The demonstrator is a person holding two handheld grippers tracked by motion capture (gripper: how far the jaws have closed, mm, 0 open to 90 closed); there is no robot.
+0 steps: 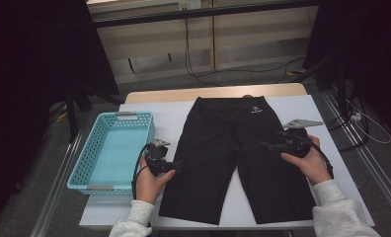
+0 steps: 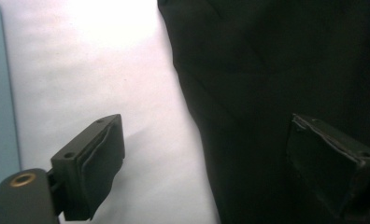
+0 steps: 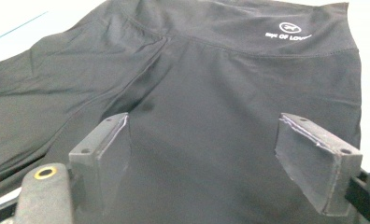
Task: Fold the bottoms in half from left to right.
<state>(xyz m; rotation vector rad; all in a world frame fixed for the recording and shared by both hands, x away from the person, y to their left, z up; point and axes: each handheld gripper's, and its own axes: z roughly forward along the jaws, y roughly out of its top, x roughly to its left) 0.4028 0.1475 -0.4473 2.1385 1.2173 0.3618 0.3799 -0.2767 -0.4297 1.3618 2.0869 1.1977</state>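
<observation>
White table (image 1: 327, 148), black shorts (image 1: 228, 153) spread flat in the middle of the frame.
Both my grippers are wide open, holding nothing: left gripper (image 1: 176, 165) at the shorts' left edge, right gripper (image 1: 267, 144) over the right leg, ready to grab. Blue basket (image 1: 85, 168) waits at left.

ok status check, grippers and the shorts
Left gripper open, straddling the shorts' outer edge. Right gripper open over the other leg. Shorts flat, ungripped. Basket alongside, nothing in the way.
</observation>
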